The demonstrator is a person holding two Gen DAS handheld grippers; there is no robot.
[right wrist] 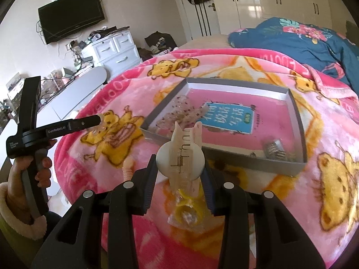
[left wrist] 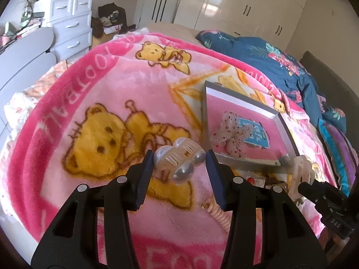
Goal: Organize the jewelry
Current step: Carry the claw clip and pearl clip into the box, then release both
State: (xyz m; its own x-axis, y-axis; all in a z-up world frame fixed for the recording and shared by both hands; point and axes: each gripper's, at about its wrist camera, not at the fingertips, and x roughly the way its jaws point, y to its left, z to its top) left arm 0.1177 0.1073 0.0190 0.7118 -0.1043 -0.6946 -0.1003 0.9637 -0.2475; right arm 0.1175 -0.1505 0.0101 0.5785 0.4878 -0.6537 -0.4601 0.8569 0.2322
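My left gripper (left wrist: 179, 160) is shut on a pearly white claw hair clip (left wrist: 179, 161) and holds it above the pink bear blanket. My right gripper (right wrist: 180, 163) is shut on a cream claw hair clip (right wrist: 181, 157), held just before the near edge of a shallow grey box (right wrist: 300, 134). The box (left wrist: 207, 112) lies on the blanket with a speckled bow clip (left wrist: 230, 132), a blue card (right wrist: 228, 117) and a small metallic item (right wrist: 274, 149) in it. A coiled peach hair tie (left wrist: 221, 216) and a yellow item in a clear bag (right wrist: 187, 210) lie on the blanket.
The pink bear blanket (left wrist: 112, 89) covers the bed. A blue floral quilt (right wrist: 303, 38) is bunched at the back right. White drawers (left wrist: 69, 27) and a wall TV (right wrist: 69, 15) stand to the left. Wardrobes (right wrist: 280, 2) line the far wall.
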